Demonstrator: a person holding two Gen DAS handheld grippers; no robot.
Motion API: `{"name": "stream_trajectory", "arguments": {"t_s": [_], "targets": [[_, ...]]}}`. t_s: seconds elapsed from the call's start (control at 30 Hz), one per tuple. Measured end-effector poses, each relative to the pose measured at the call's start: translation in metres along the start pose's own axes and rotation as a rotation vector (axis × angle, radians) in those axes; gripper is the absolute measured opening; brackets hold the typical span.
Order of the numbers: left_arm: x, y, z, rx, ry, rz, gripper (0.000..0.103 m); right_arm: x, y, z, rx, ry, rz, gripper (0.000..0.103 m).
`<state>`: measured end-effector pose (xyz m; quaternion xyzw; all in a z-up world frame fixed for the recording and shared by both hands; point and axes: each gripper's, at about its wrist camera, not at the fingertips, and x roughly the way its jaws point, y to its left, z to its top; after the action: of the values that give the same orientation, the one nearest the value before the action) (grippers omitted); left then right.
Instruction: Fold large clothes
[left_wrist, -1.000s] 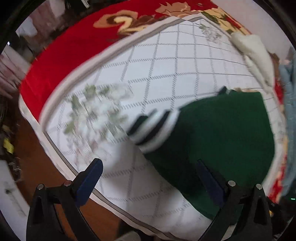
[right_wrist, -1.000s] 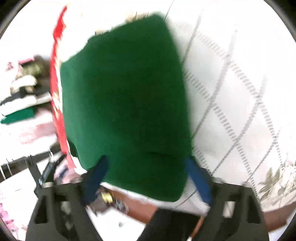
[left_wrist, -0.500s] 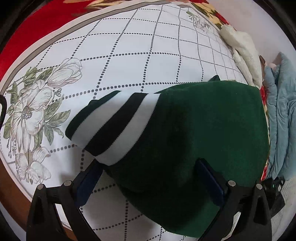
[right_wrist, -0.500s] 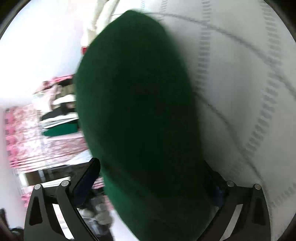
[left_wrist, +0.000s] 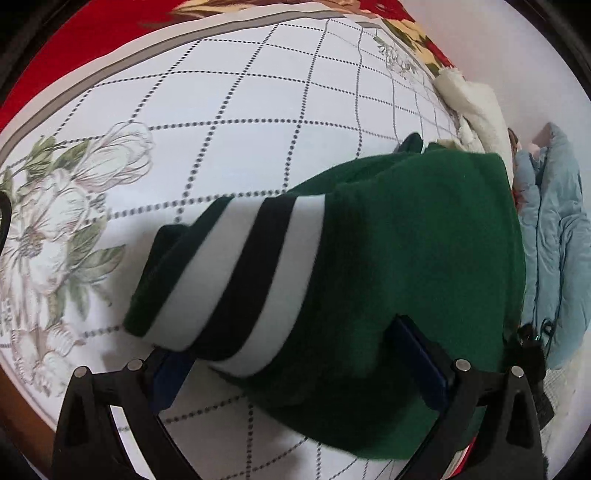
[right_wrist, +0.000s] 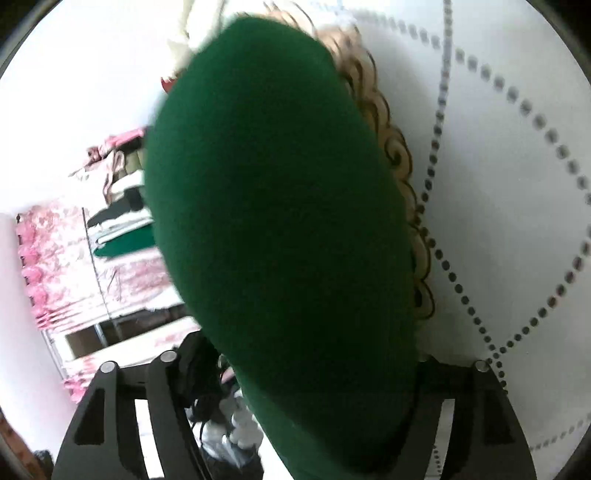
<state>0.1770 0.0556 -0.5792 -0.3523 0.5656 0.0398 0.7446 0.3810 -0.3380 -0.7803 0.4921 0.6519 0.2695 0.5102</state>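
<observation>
A folded dark green garment (left_wrist: 406, 266) with a white-and-black striped band (left_wrist: 243, 273) lies on a white bed cover with a dotted diamond grid (left_wrist: 258, 103). My left gripper (left_wrist: 291, 365) is open, its blue-padded fingers (left_wrist: 417, 354) straddling the garment's near edge, the left pad under the striped band. In the right wrist view the green garment (right_wrist: 280, 206) fills the middle and runs down between the fingers of my right gripper (right_wrist: 295, 406). Its jaws stand wide apart and the fabric hides both pads.
A cream fleece (left_wrist: 476, 110) and a light blue padded jacket (left_wrist: 554, 240) lie beyond the garment at the right. A red blanket (left_wrist: 74, 48) borders the cover. A pink floral curtain (right_wrist: 55, 266) and stacked clothes (right_wrist: 125, 221) show off the bed.
Both grippers have moved closer in on the green garment, which now fills more of each view. The striped band now lies over my left gripper's left pad.
</observation>
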Motion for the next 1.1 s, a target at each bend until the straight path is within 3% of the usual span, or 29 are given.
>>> {"name": "stream_trajectory", "arguments": {"t_s": [0.17,0.3,0.47,0.6,0.77,0.8,0.97,1.0,1.1], "targets": [[0.004,-0.002,0.009,-0.008,-0.041,-0.030,0.103,0.003,-0.007,-0.010,0.044,0.030,0.051,0.077],[0.004,-0.005,0.015,-0.003,-0.040,-0.033,0.103,0.017,-0.011,-0.015,0.082,0.004,0.084,0.081],[-0.008,0.010,-0.008,-0.094,0.032,-0.055,0.103,0.021,-0.001,-0.020,0.106,-0.019,0.036,0.084],[-0.012,0.015,-0.031,-0.137,0.035,-0.087,0.103,0.010,-0.004,-0.040,0.128,-0.051,0.009,0.084],[0.010,0.001,-0.018,-0.149,0.020,-0.149,0.103,-0.004,-0.016,-0.060,0.200,-0.047,0.030,0.089],[0.014,-0.004,-0.014,-0.139,0.017,-0.161,0.103,-0.011,-0.018,-0.042,0.216,-0.043,0.043,0.089],[0.021,-0.015,-0.002,-0.129,-0.046,-0.173,0.103,0.024,-0.008,-0.028,0.233,-0.032,0.117,0.097],[0.021,-0.017,-0.001,-0.126,-0.068,-0.177,0.097,0.030,-0.004,-0.024,0.231,-0.028,0.123,0.100],[0.016,-0.020,0.003,-0.117,-0.132,-0.180,0.067,0.040,0.015,-0.014,0.184,-0.039,0.095,0.096]]}}
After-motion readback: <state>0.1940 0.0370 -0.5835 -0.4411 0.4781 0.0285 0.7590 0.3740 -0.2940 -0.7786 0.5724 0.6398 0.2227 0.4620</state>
